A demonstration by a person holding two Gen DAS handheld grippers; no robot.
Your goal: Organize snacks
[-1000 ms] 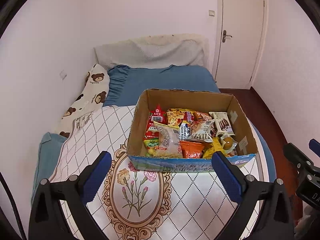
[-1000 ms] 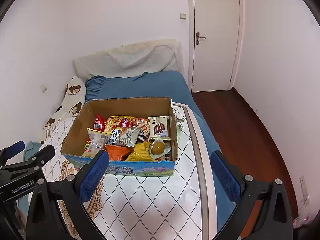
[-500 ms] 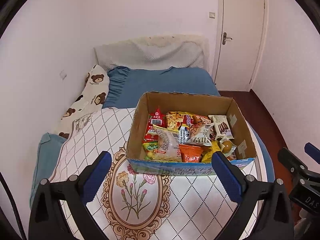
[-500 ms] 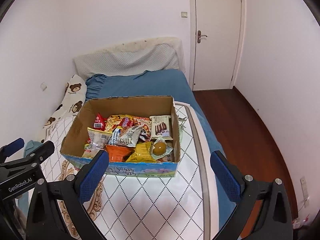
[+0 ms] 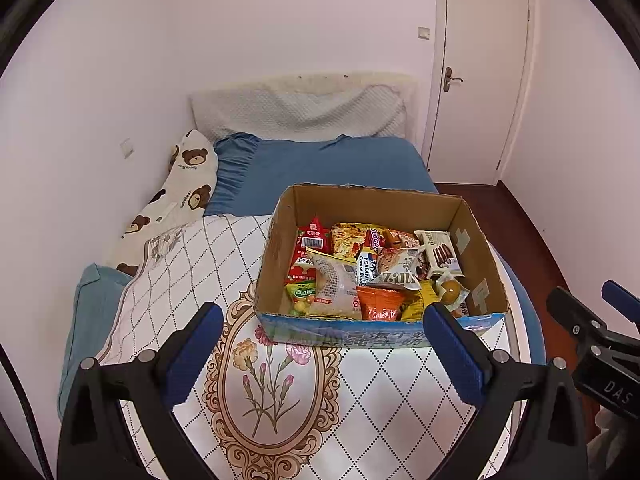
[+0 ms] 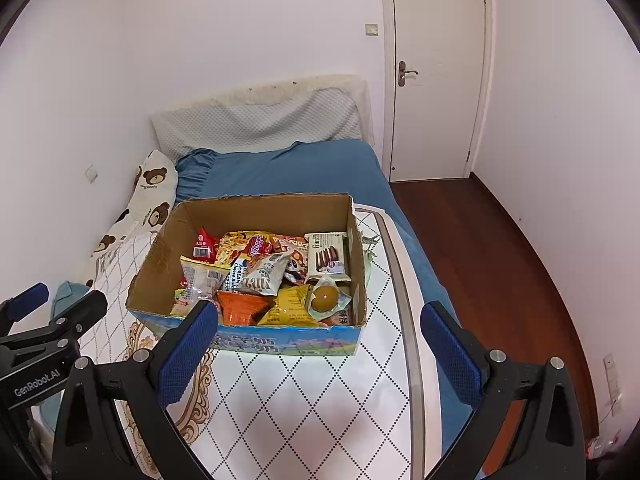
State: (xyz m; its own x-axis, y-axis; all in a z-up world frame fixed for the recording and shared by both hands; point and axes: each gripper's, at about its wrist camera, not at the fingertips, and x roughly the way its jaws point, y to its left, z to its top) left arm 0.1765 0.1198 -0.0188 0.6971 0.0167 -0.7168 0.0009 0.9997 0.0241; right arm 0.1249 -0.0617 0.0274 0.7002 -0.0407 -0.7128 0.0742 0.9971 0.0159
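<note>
Black hand-held gripper (image 5: 320,344) (blue pads (image 5: 194,354)).

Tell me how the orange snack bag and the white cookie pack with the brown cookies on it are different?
The orange snack bag is plain bright orange and crumpled, while the white cookie pack is flat and smooth, with brown cookies pictured on it. The orange bag sits against the near wall of the cardboard box, mid-row; the cookie pack lies farther back, beside the right wall. Both are sealed snacks lying loose in the same box.
</note>
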